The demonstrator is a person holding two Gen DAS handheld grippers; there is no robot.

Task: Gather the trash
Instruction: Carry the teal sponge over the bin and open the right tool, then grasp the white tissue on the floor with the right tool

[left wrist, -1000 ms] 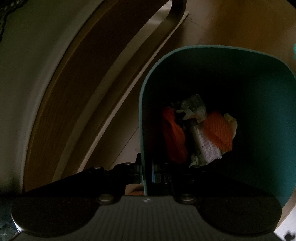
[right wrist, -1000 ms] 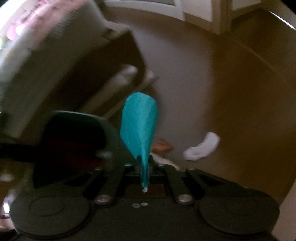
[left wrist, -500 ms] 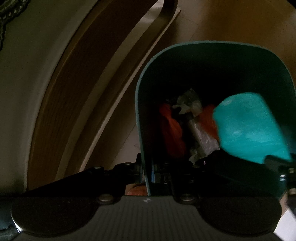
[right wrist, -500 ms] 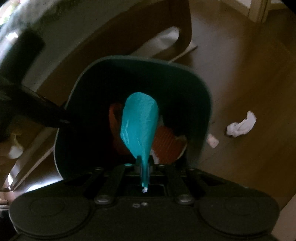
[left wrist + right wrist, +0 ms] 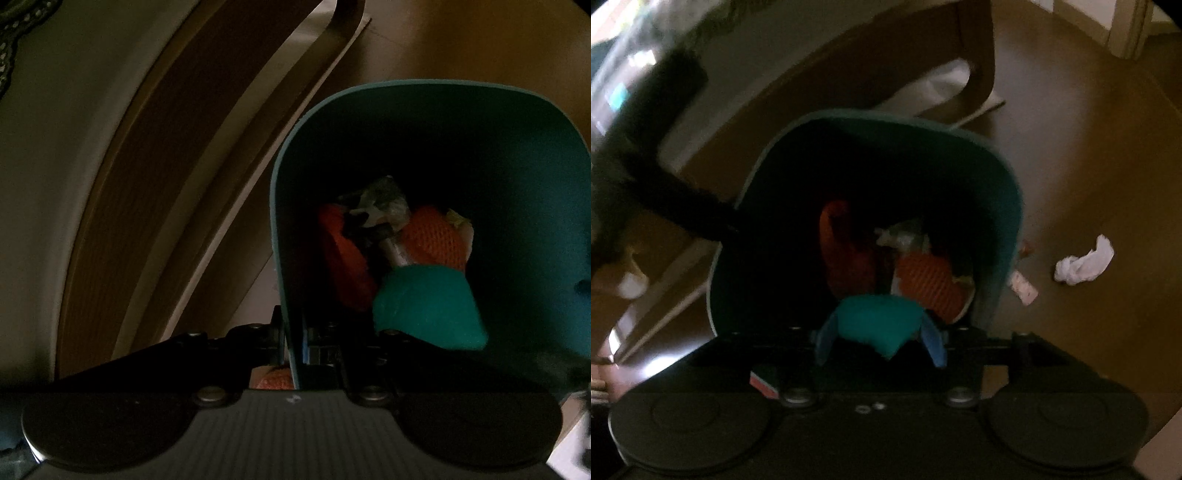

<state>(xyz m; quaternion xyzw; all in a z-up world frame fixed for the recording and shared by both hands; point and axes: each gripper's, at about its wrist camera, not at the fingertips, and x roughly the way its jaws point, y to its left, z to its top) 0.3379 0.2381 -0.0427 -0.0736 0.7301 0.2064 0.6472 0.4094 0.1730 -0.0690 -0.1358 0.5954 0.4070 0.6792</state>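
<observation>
A teal bin [image 5: 535, 184] stands on the brown floor with orange netting [image 5: 436, 240] and a crumpled clear wrapper [image 5: 380, 199] at its bottom. My left gripper [image 5: 293, 332] is shut on the bin's near wall at the rim. My right gripper [image 5: 881, 341] points down into the bin [image 5: 1008, 206], and its jaws are opening. A teal piece of trash [image 5: 875, 321] lies loose between the blue pads [image 5: 936, 345]. In the left wrist view that teal piece [image 5: 424, 306] shows inside the bin, over the netting.
On the floor right of the bin lie a crumpled white tissue [image 5: 1084, 264] and a small pale wrapper [image 5: 1023, 286]. A curved wooden furniture leg [image 5: 343, 22] rises behind the bin. A dark blurred shape [image 5: 665, 199] reaches to the bin's left rim.
My right gripper carried the teal piece over the bin, then its jaws spread and the piece dropped lower into the bin. The left gripper and the bin stayed put.
</observation>
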